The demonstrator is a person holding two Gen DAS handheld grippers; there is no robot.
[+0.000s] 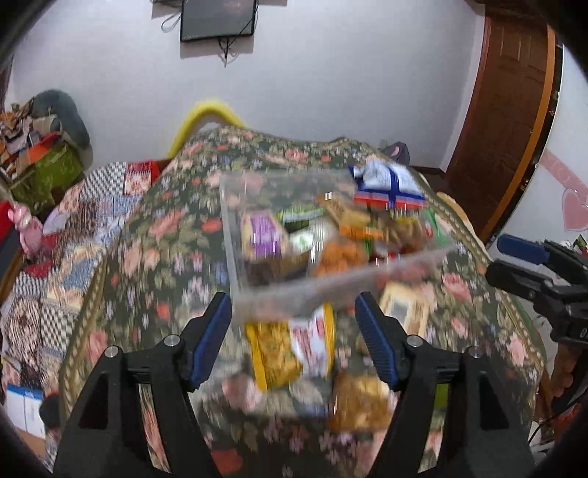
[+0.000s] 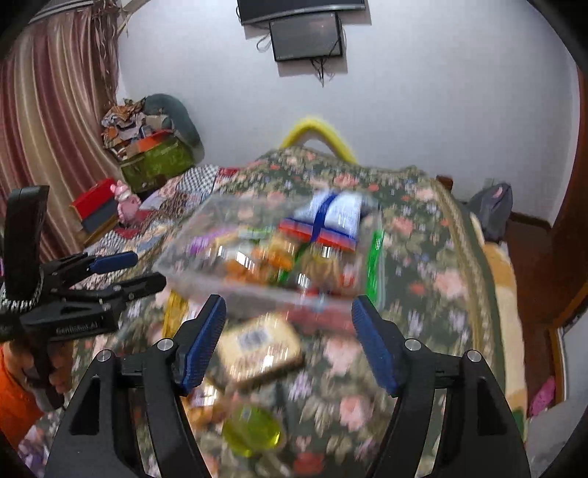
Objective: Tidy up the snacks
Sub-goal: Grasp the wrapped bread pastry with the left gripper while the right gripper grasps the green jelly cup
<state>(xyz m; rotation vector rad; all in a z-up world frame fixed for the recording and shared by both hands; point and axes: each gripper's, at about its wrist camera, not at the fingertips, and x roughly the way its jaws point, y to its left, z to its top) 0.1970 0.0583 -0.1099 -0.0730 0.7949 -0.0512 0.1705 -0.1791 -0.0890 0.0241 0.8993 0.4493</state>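
Showing both grippers, left (image 1: pixel 294 323) and right (image 2: pixel 288 327), fingers spread and holding nothing, above loose snack packets (image 1: pixel 290 349) just before a clear snack-filled box (image 1: pixel 330 235) on the floral-covered surface (image 1: pixel 154 257).

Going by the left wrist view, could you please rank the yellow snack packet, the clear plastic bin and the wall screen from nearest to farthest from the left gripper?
1. Yellow snack packet: on the tablecloth, between the left gripper's fingers.
2. Clear plastic bin: just beyond, mid-table.
3. Wall screen: far wall, top.
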